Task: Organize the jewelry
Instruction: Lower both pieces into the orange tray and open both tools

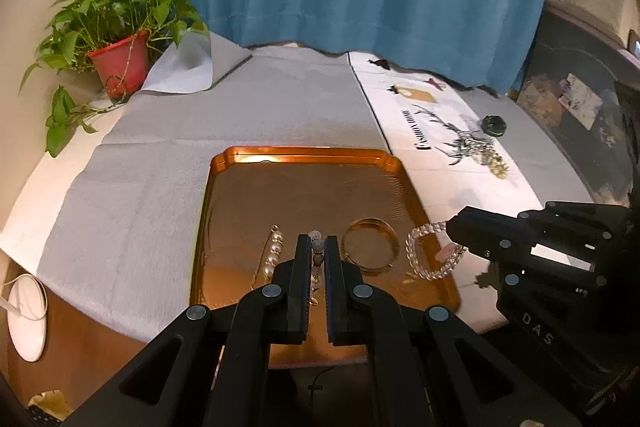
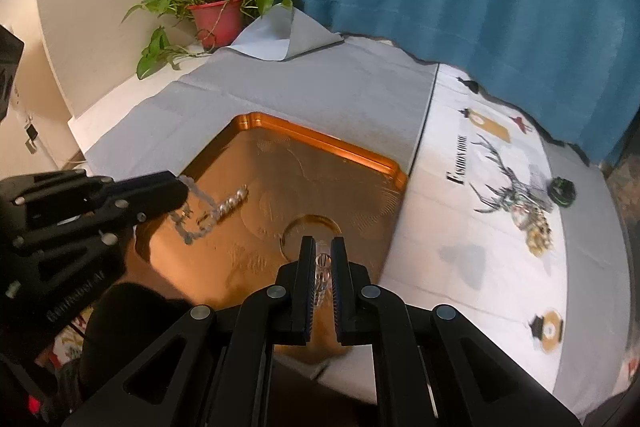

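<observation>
An orange-gold tray [image 1: 224,211] [image 2: 352,151] lies on the grey cloth. My left gripper [image 1: 317,243] [image 2: 182,189] is shut on a bracelet of grey and pale beads [image 1: 318,253] [image 2: 192,223] that dangles over the tray's near left part. My right gripper [image 1: 454,233] [image 2: 323,245] is shut on a clear crystal bead bracelet [image 1: 420,255] [image 2: 322,267], which hangs over the tray's right edge. In the tray lie a gold bangle [image 1: 370,247] [image 2: 310,227] and a pearl piece [image 1: 274,255] [image 2: 236,201].
On the white printed cloth [image 1: 424,131] [image 2: 460,227] to the right are a heap of gold and glittery jewelry [image 1: 490,157] [image 2: 534,225] and a black and green ring-shaped piece [image 1: 494,125] [image 2: 562,191]. A potted plant [image 1: 120,63] [image 2: 218,17] stands at the back left, before a blue curtain.
</observation>
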`<state>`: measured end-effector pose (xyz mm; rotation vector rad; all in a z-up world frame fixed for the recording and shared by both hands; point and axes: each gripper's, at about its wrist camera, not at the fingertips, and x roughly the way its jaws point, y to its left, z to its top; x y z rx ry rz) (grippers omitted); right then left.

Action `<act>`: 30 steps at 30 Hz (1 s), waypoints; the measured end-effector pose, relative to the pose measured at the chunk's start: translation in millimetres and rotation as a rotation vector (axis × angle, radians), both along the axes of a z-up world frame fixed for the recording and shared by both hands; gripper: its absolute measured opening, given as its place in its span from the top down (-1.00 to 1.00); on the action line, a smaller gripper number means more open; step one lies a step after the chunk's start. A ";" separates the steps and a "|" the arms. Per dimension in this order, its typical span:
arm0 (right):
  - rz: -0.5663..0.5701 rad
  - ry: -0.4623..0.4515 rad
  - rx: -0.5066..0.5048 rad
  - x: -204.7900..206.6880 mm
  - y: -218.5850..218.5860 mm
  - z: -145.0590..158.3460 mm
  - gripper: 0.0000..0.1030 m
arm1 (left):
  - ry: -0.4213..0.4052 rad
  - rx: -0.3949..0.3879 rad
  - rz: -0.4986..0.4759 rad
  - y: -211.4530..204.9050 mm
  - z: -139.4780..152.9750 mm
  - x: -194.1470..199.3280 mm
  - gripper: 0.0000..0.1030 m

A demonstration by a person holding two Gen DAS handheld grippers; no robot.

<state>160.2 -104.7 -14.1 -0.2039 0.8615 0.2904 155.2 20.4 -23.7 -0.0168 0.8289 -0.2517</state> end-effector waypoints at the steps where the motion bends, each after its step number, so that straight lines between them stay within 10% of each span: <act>1: 0.003 0.004 0.003 5.0 1.9 -2.5 0.84 | 0.006 0.006 0.002 -0.1 -3.2 5.9 0.93; 12: 0.000 0.034 0.006 45.2 7.9 -27.5 0.84 | 0.065 0.043 0.029 -1.7 -32.6 48.8 0.80; 14: -0.018 0.052 0.011 51.7 5.2 -35.9 0.77 | 0.103 0.046 0.038 -0.2 -38.9 54.7 -0.20; 16: -0.036 0.088 -0.008 55.8 2.0 -44.5 0.46 | 0.110 0.089 0.095 2.5 -42.3 55.3 -0.67; 20: -0.080 0.157 0.010 48.5 -14.3 -57.4 -0.39 | 0.100 0.111 0.120 9.5 -44.1 41.9 -0.73; 30: -0.065 0.139 -0.094 -58.5 -31.9 -53.7 -0.42 | 0.127 0.115 0.132 4.6 -44.6 -57.7 -0.73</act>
